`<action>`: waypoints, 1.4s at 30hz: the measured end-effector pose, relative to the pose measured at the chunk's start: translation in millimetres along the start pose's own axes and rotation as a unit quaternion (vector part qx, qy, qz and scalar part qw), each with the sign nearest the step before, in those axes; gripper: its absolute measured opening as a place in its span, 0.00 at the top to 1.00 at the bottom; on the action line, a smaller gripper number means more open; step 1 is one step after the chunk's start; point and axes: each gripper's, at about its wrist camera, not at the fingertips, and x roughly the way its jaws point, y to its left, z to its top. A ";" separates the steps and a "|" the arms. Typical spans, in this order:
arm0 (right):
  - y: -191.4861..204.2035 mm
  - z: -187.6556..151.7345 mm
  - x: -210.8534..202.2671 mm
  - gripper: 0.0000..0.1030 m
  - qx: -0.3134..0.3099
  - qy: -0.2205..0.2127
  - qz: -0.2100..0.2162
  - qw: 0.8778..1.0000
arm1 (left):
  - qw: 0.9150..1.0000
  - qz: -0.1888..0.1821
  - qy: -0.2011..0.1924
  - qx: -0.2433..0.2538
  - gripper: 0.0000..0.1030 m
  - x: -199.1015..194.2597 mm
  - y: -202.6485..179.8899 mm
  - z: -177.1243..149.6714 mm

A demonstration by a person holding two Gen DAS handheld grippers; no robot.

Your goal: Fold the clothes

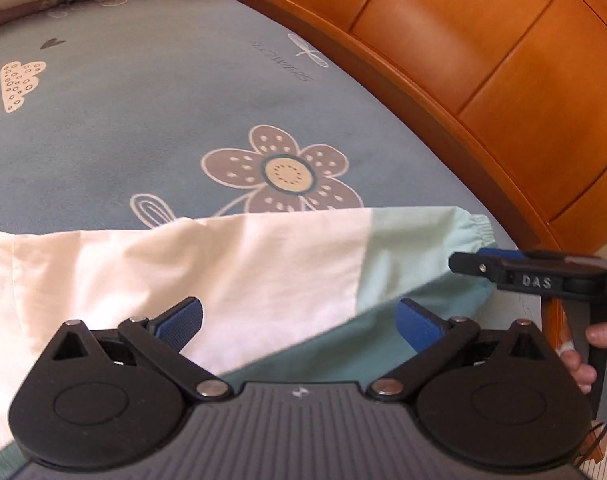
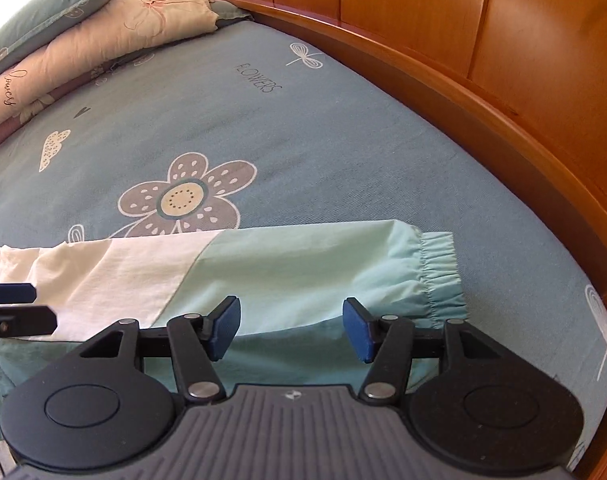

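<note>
While the sleeve [image 2: 303,264] lay folded across the garment [image 1: 143,272] near the bed's [image 2: 303,140] edge, both fingers [image 1: 299,320] [image 2: 291,328] gaped empty, more folds remaining.

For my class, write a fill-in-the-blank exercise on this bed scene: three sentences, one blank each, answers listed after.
1. The sleeve lying on the bedsheet is white near the body and pale ____ toward the cuff.
2. The large printed shape on the bedsheet just beyond the sleeve is a ____.
3. The right gripper has its fingers ____, with no cloth pinched between them.

Missing words: green; flower; open
</note>
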 end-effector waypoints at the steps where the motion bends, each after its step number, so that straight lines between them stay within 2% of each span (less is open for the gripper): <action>1: 5.1 -1.0 3.9 0.40 0.004 0.005 0.004 1.000 | 1.000 0.012 -0.001 0.004 0.01 9.6 8.1 5.7; 3: 16.1 -3.4 7.4 0.40 0.002 0.007 0.012 1.000 | 0.999 0.034 0.001 0.013 0.01 31.3 20.5 15.7; 5: 24.8 -5.6 10.5 0.40 -0.003 0.009 0.019 1.000 | 0.999 0.037 -0.005 0.019 0.01 49.3 23.4 22.4; 7: 31.7 -6.1 13.3 0.40 -0.009 0.013 0.026 1.000 | 0.999 0.033 -0.012 0.025 0.02 50.8 19.7 28.9; 11: 40.2 -1.2 10.9 0.40 -0.012 0.010 0.049 0.999 | 0.999 0.021 -0.034 -0.013 0.01 14.8 27.1 26.1; 15: 54.3 2.7 14.6 0.36 -0.026 0.009 0.075 0.997 | 0.997 0.057 -0.028 -0.038 0.01 -23.0 49.5 6.6; 19: 67.4 -0.5 22.4 0.36 -0.033 0.021 0.087 0.995 | 0.994 0.093 -0.014 -0.057 0.01 -22.0 82.6 -4.0; 25: 85.5 -1.9 19.3 0.36 -0.061 0.027 0.087 0.994 | 0.994 0.096 -0.044 -0.031 0.01 -5.8 96.3 24.8; 29: 96.0 5.8 10.5 0.35 -0.074 0.018 0.091 0.993 | 0.992 0.096 -0.067 -0.039 0.01 -37.8 97.2 28.3; 33: 106.9 12.9 5.4 0.35 -0.080 0.017 0.106 0.991 | 0.991 0.110 -0.045 -0.059 0.01 -69.2 108.5 9.0; 36: 124.2 11.8 3.1 0.37 -0.103 0.028 0.153 0.982 | 0.989 0.123 -0.024 -0.077 0.01 -90.6 116.2 -13.6; 39: 159.7 -0.6 2.8 0.47 -0.146 0.051 0.219 0.963 | 0.984 0.141 -0.007 -0.107 0.01 -110.6 124.4 -40.2; 42: 199.5 -16.0 2.8 0.48 -0.186 0.075 0.285 0.937 | 0.980 0.150 0.000 -0.132 0.01 -124.8 128.3 -66.3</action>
